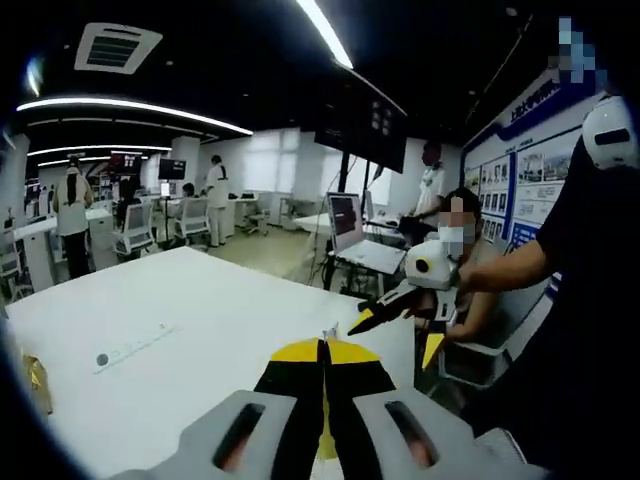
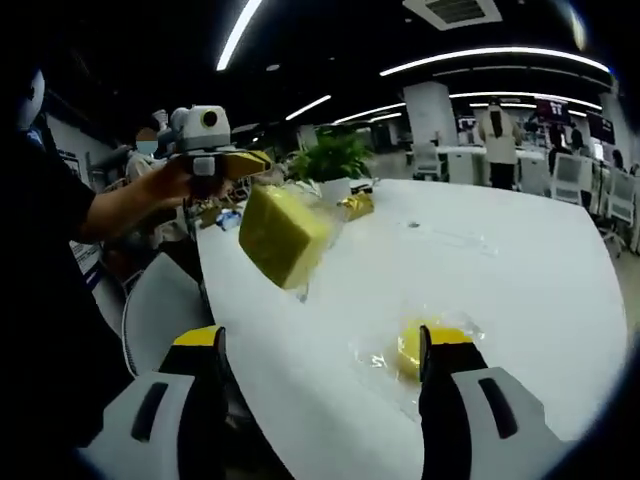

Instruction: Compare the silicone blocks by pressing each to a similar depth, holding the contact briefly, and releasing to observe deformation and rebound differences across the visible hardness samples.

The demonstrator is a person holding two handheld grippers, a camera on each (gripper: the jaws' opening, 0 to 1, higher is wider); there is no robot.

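White counter (image 2: 520, 290), items lying on it
Lower centre-right of the right gripper view: yellow block in clear wrap (image 2: 415, 345). Upper centre: gold-wrapped item (image 2: 355, 204) beside potted plant (image 2: 333, 160). Left gripper view, left edge: gold-wrapped piece (image 1: 37, 380); label strip (image 1: 135, 347).

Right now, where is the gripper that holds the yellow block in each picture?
Left gripper view: the left gripper is at the bottom middle, jaws shut.
Right gripper view: it is at the upper left, with the yellow block hanging just below its jaws.
Shared landmark: the white table.
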